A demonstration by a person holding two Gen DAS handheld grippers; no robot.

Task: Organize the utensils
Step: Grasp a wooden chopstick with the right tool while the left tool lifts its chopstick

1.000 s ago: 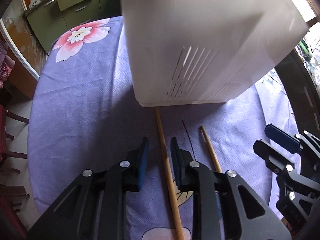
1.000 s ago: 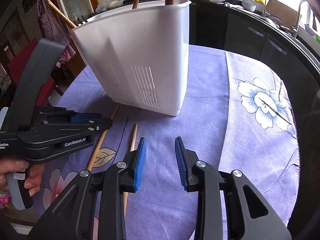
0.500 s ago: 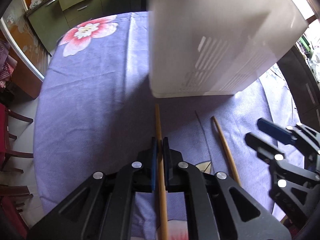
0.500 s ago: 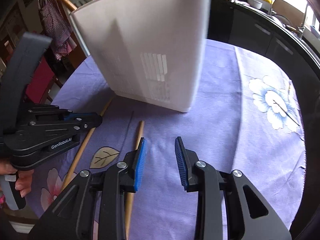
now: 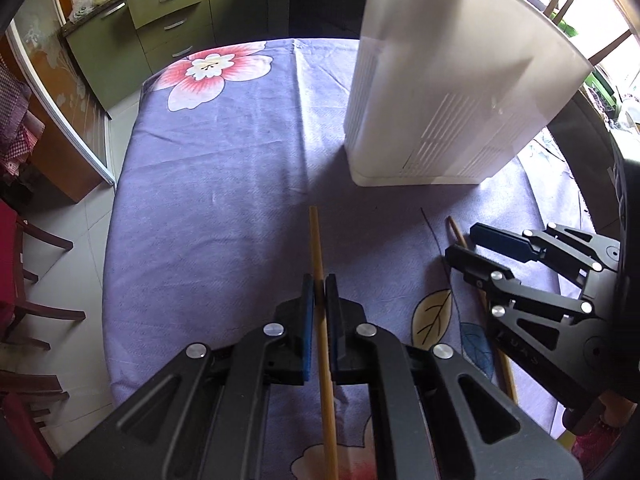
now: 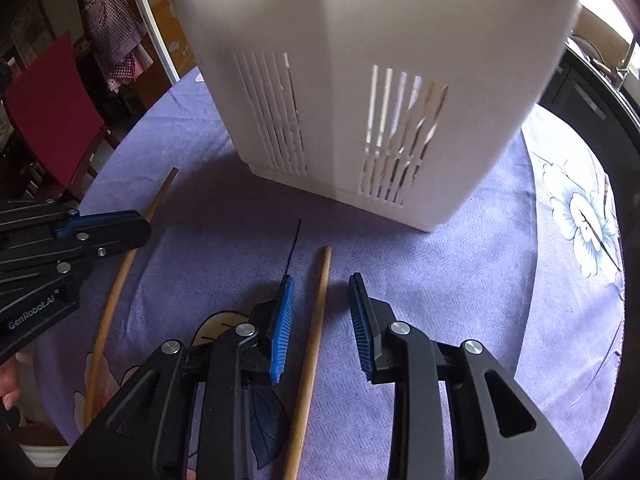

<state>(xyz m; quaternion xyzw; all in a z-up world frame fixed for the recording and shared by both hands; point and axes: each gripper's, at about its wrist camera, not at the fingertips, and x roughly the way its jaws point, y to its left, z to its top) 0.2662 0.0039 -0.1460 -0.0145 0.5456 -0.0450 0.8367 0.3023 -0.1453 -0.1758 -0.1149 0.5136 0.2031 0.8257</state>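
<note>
- Left gripper (image 5: 319,282): its blue pads are clamped on the first chopstick (image 5: 318,248). The stick runs lengthwise between the jaws, with its tip projecting ahead toward the holder. A grip part-way along the shaft probably leaves a free end to lead into the holder.
- Right gripper (image 6: 322,312): jaws closing. The second chopstick (image 6: 316,320) lies between them on the cloth and touches neither pad; it sits nearer the left-side pad.
- White utensil holder (image 6: 380,80): stands upright ahead of both grippers, near their tips. Through its slotted wall some contents show, too unclear to name.
- Purple floral tablecloth (image 5: 224,184): both chopsticks rest on it, roughly parallel, pointing toward the holder. This alignment lets each gripper approach along the stick's axis.
- Judgement: the step in hand is a two-handed pickup, one stick per gripper.
- Risk: the thin, round stick may roll aside as the off-centre pad meets it first.
</note>
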